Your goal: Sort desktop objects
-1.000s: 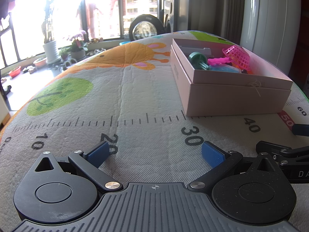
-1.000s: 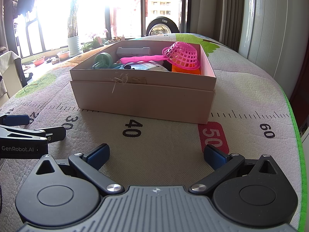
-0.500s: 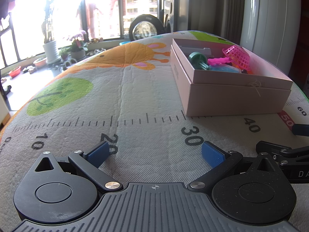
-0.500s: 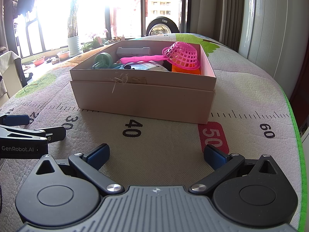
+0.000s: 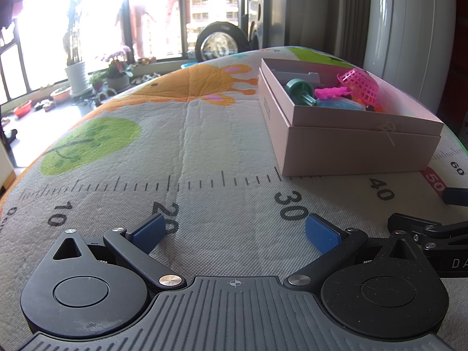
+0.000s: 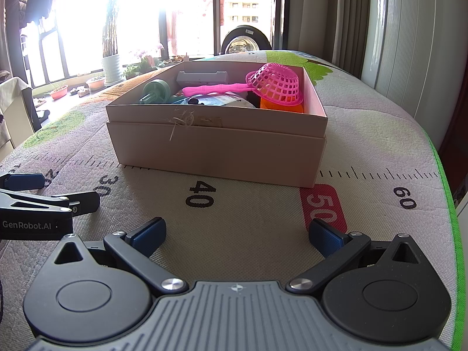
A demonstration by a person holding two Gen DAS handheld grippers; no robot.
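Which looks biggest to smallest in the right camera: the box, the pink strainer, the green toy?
1. box
2. pink strainer
3. green toy, partly hidden, so its size is less sure.

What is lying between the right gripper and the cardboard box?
Nothing: only bare printed mat, with the number 40, lies between the right gripper and the cardboard box. The right wrist view shows this.

one box (image 6: 216, 149), one pink strainer (image 6: 275, 86), one green spool (image 6: 156, 90), one orange block (image 6: 280, 106) (partly hidden), two grippers (image 6: 235, 232) (image 5: 234, 231)
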